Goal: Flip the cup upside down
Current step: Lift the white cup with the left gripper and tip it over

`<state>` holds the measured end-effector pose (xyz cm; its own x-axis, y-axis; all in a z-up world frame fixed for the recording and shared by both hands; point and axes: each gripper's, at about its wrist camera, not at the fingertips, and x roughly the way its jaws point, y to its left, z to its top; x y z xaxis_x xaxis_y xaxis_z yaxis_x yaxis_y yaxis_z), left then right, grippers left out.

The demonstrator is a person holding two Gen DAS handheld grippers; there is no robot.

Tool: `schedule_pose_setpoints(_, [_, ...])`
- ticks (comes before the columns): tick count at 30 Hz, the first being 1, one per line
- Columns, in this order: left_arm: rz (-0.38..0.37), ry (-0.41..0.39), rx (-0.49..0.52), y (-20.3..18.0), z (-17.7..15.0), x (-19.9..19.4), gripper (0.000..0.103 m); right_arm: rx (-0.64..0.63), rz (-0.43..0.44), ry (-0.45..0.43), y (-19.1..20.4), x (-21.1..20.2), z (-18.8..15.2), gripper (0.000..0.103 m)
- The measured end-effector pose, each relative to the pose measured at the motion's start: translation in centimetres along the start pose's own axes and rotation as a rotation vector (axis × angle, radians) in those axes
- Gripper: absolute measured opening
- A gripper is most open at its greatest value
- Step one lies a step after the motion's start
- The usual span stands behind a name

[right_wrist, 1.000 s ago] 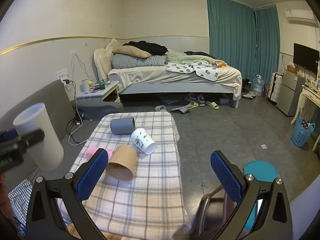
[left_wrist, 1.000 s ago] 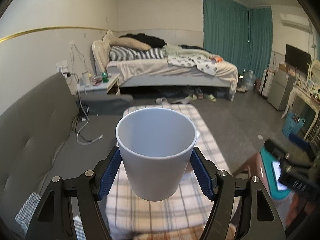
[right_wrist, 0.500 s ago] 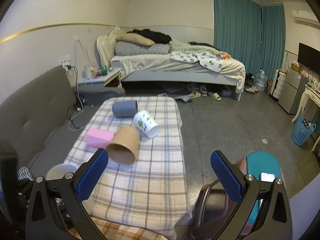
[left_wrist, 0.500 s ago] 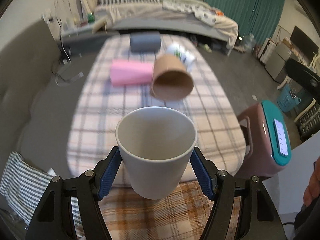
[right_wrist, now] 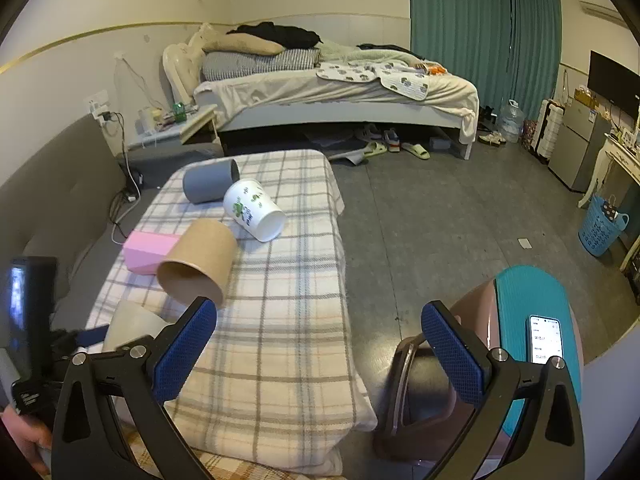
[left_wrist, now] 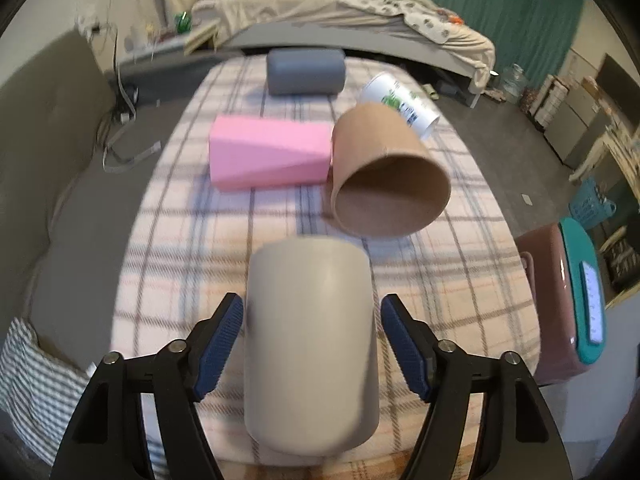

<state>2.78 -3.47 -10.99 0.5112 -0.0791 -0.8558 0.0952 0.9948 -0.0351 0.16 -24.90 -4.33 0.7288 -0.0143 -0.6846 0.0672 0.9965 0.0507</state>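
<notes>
A white cup (left_wrist: 310,344) sits inverted between the left gripper (left_wrist: 311,344) pads, which look slightly parted; release seems underway. Best withdraw straight toward six o'clock, avoiding a nudge. The right gripper (right_wrist: 320,344) hangs apart, empty.

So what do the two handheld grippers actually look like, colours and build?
Both match: the left gripper and right gripper have black angular finger arms with triangular cut-outs, silver bolt heads at the joints, and blue fingertip pads with a fine cross-hatched texture. No cables or sleeves show.
</notes>
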Motion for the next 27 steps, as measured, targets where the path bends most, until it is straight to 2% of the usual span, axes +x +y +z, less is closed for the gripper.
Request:
schedule_pose_setpoints(6, [0.039,-0.075,0.062,0.4,-0.2,-2.4,0.091,0.007,0.016,0.002,1.3,0.4,0.8,0.103])
schedule_pose_setpoints(9, [0.069,-0.140,0.065,1.3,-0.5,-4.6,0.094,-0.003,0.033,-0.015,2.6,-0.3,0.8,0.103])
schedule_pose_setpoints(15, [0.100,-0.273,-0.013,4.8,-0.7,-9.5,0.096,-0.050,0.027,-0.061,5.9,-2.7,0.9,0.103])
schedule_pose_setpoints(21, [0.145,-0.319,-0.062,7.9,-1.2,-11.4,0.096,-0.062,-0.004,-0.059,9.2,-3.6,-0.2,0.103])
schedule_pose_setpoints(27, [0.144,-0.267,-0.074,10.3,-2.0,-10.2,0.097,-0.070,0.058,0.016,13.0,-1.9,-3.6,0.103])
